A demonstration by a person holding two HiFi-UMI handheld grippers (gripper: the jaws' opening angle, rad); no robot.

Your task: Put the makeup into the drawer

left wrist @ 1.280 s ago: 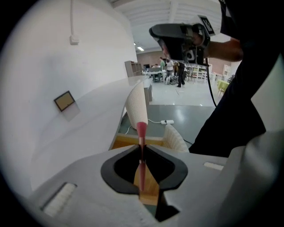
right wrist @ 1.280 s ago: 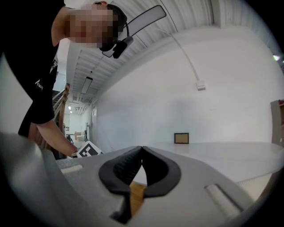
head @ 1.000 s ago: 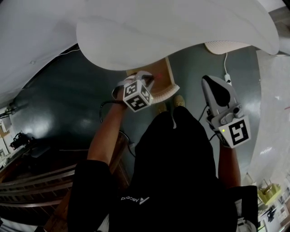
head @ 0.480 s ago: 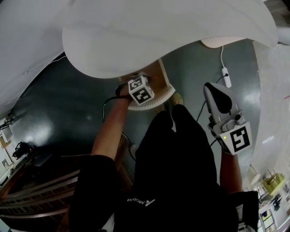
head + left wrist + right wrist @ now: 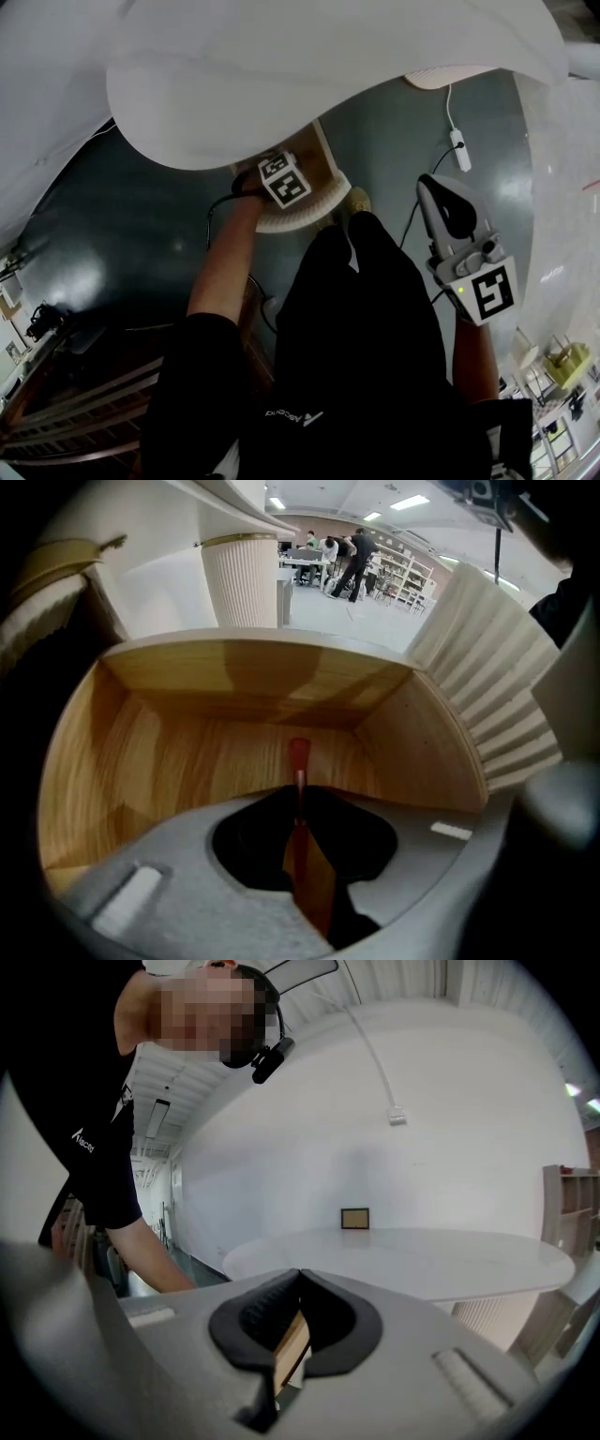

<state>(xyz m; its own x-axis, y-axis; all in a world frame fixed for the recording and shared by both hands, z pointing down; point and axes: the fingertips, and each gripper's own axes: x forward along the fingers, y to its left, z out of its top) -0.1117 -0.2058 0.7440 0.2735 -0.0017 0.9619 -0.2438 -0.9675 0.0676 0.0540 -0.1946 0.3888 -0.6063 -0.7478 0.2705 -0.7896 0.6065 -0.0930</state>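
- Head view, centre: the white tabletop (image 5: 281, 84) hides the jaws beyond the marker cube (image 5: 284, 180) and most of the drawer (image 5: 328, 169).
- Left gripper view, lower centre: I lose the lower end of the red makeup stick (image 5: 298, 757) between the jaws.

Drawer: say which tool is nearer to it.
Left. The left tool reaches into the open drawer, holding a red makeup stick; the right tool hangs off to the side, clear of it.

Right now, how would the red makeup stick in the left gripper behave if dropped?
The red makeup stick looks thin and straight, so it is probably stiff and light. Being so slim, it may roll on the drawer and its flat wood.
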